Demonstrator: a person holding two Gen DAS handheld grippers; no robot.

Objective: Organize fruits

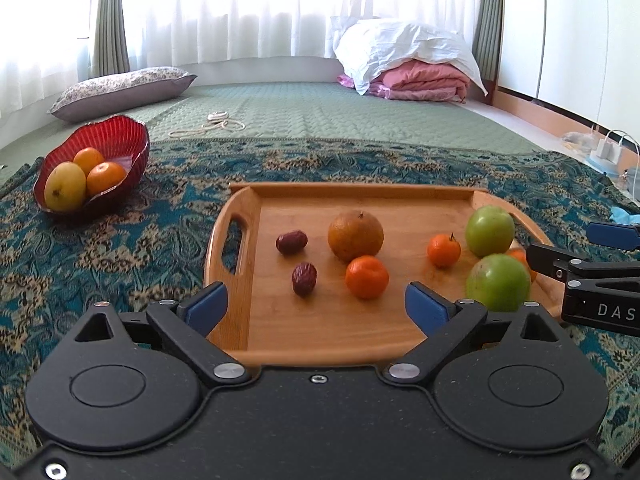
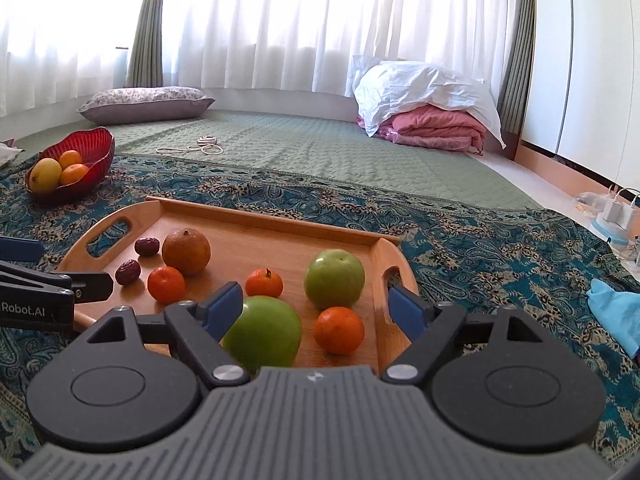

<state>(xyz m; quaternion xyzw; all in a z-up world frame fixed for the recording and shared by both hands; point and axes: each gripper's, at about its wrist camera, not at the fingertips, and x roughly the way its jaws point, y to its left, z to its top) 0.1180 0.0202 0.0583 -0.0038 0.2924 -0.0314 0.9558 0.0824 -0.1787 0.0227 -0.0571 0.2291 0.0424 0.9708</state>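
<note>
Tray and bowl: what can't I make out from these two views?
- Left wrist: third small orange mostly hidden behind near green apple and right tongs.
- Right wrist: tray's near edge hidden by the camera's own tongs.
- Both: bowl's bottom hidden by its fruit.

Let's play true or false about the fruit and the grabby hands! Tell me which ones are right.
1. Two green apples sit on the wooden tray. True: one farther back, one near the right gripper.
2. The red bowl is empty. False: it holds a yellow mango and two oranges.
3. The left gripper squeezes a tangerine. False: its fingers are spread and hold nothing.
4. Two dark red dates lie on the tray. True: and.
5. The bowl stands on the tray. False: it stands on the patterned blanket.
</note>
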